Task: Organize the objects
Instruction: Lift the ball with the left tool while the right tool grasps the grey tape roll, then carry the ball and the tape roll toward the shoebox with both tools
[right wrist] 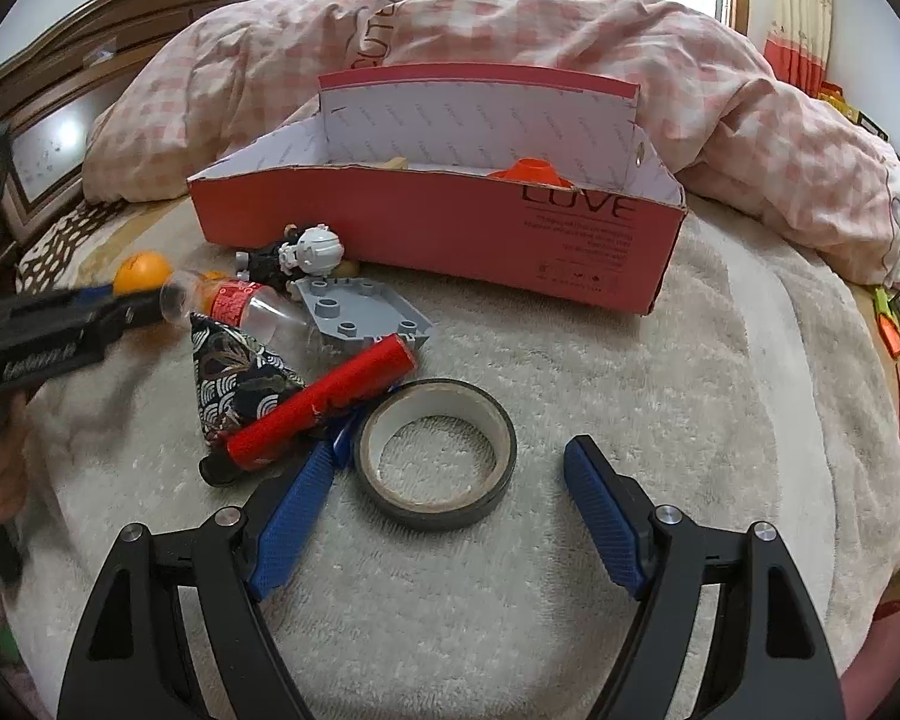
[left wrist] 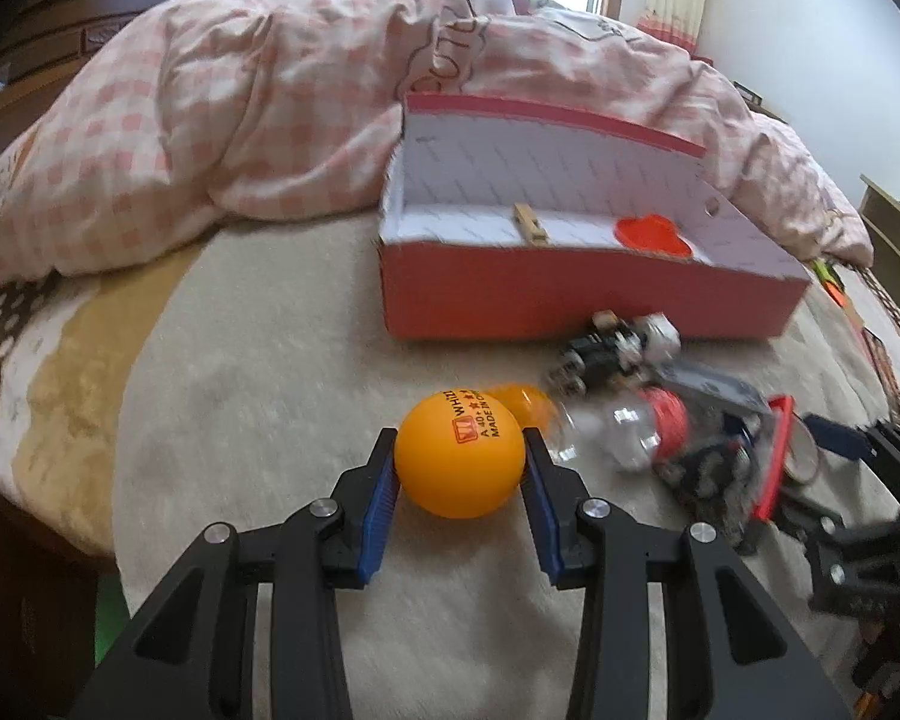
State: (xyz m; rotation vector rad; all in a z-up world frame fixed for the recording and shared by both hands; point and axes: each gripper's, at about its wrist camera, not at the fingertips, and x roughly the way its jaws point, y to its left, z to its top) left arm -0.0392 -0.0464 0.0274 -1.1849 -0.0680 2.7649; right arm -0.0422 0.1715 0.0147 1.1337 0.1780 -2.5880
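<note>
The jaws of the left gripper (left wrist: 459,468) stand narrow, their blue ribbed pads pressed against both sides of an orange plastic table-tennis ball (left wrist: 459,459) with red and black print; no earlier picture tells more of that grip. The ball has no long axis; its printed lines run up and to the right in the left wrist view. Just beyond it, touching or nearly so, lies a second orange ball (left wrist: 525,402), partly hidden.

The jaws of the right gripper (right wrist: 450,468) stand wide and grip nothing. Between them, closer to the left blue finger (right wrist: 297,510), a dark roll of tape (right wrist: 498,420) with a pale inner core lies flat on the cream fleece blanket (right wrist: 690,390), hole upward. Just beyond that left finger a red cylindrical tube (right wrist: 324,405) with a black end lies with its long axis slanting from near-left to far-right, resting against a black patterned fabric pouch (right wrist: 234,372). Farther ahead lie a clear plastic bottle with a red label (right wrist: 240,303), its length running left to right, a grey studded building plate (right wrist: 360,315), and a black-and-white toy figure (right wrist: 306,255).

Beyond all of these stands an open red cardboard box (right wrist: 450,228) with a white lining, its long side across the view, holding an orange-red heart-shaped piece (left wrist: 651,234) and a wooden clothes peg (left wrist: 531,225). Behind it lies a pink checked quilt (left wrist: 240,120).
</note>
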